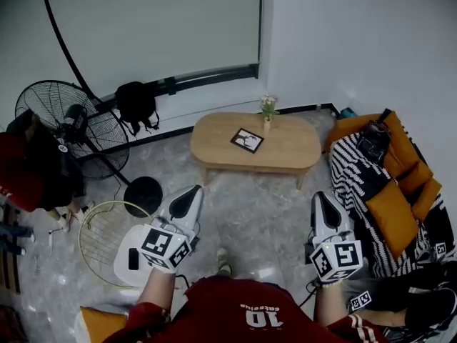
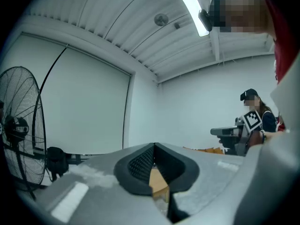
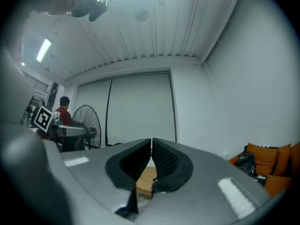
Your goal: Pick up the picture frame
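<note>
The picture frame (image 1: 247, 140), dark-edged with a black-and-white print, lies flat on the oval wooden coffee table (image 1: 293, 148) across the room. A small vase of flowers (image 1: 268, 113) stands just behind it. My left gripper (image 1: 194, 190) and right gripper (image 1: 319, 196) are held level in front of my body, well short of the table and pointing toward it. Both are shut with nothing in them. In the left gripper view the black pads (image 2: 140, 163) meet, with a strip of the table (image 2: 158, 182) below them. The right gripper view shows its pads (image 3: 165, 161) closed over the table (image 3: 146, 181).
A standing fan (image 1: 68, 120) and a black bag (image 1: 137, 104) are at the back left. A round wire side table (image 1: 107, 238) stands by my left arm. A sofa with orange cushions (image 1: 389, 206) and a striped throw fills the right. A person in red (image 1: 18, 174) sits far left.
</note>
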